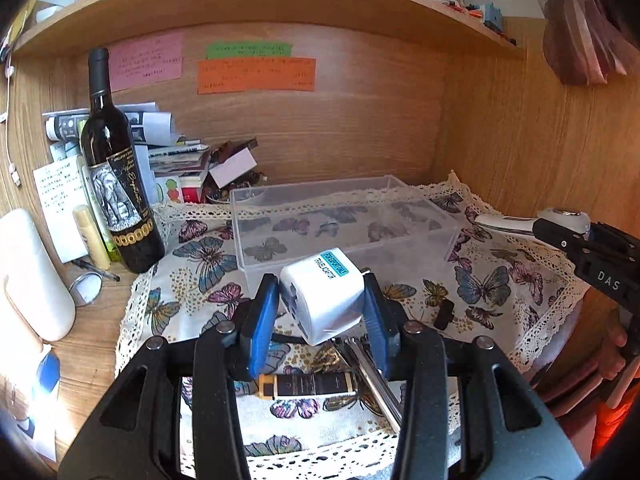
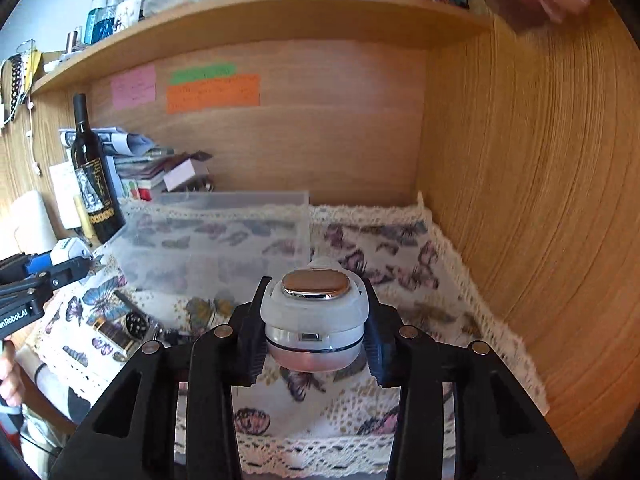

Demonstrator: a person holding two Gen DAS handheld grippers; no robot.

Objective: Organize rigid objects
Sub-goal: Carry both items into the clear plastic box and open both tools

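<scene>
My left gripper (image 1: 322,304) is shut on a white travel adapter (image 1: 324,294) with a teal label, held just above the butterfly cloth, in front of a clear plastic box (image 1: 340,220). My right gripper (image 2: 316,320) is shut on a white handheld device (image 2: 316,312) with a shiny metal head, held above the cloth to the right of the box (image 2: 216,236). In the left wrist view the right gripper (image 1: 576,240) and its white device (image 1: 532,220) show at the right edge. In the right wrist view the left gripper (image 2: 60,268) shows at the left with the adapter (image 2: 70,250).
A dark wine bottle (image 1: 116,184) stands left of the box beside stacked papers (image 1: 152,140) and a white bottle (image 1: 32,276). A black-and-gold tube (image 1: 308,386), a metal rod (image 1: 376,376) and a small black piece (image 1: 444,314) lie on the cloth (image 1: 192,264). Wooden walls (image 2: 520,200) close the back and right.
</scene>
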